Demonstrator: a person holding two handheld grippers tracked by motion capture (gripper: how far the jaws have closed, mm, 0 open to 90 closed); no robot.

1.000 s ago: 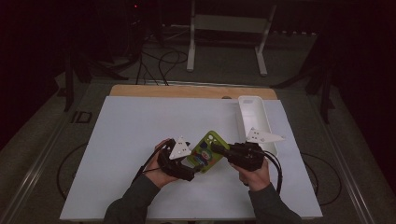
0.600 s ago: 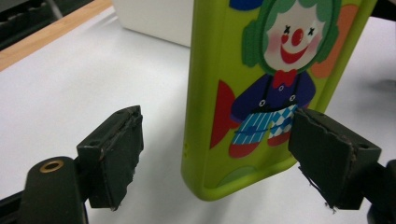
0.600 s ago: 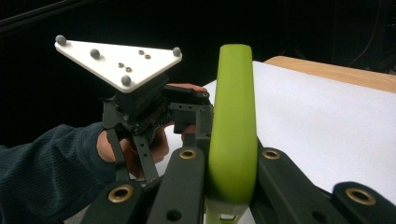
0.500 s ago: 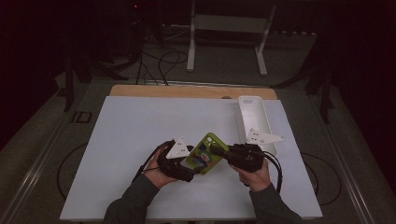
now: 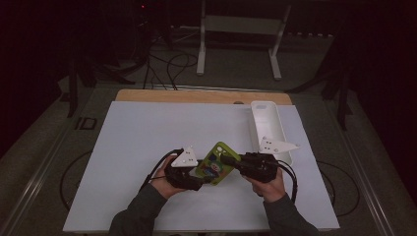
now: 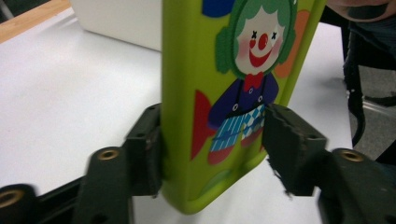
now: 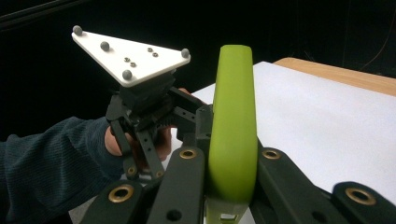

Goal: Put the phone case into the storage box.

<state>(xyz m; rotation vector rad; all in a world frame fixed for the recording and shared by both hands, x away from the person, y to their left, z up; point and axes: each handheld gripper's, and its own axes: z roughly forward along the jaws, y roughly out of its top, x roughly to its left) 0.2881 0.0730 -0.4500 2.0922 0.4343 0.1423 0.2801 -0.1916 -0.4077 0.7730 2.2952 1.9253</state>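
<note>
A green phone case (image 5: 216,163) with a clown printed on it is held up off the white table (image 5: 137,142) near its near edge, between the two grippers. The right gripper (image 5: 231,161) comes in from the right and has its jaws clamped tight on one end of the case; in the right gripper view the green edge (image 7: 232,126) stands upright, pinched between the two black jaws. The left gripper (image 5: 199,181) reaches in from the left, and its jaws have just been closing around the other end: in the left gripper view the case (image 6: 224,93) sits between them, one pad touching its side, the other pad (image 6: 292,149) right at its edge, though I cannot tell whether that one presses yet. A white tray (image 5: 268,129) lies on the table just beyond the right hand (image 5: 268,184), toward the far right.
</note>
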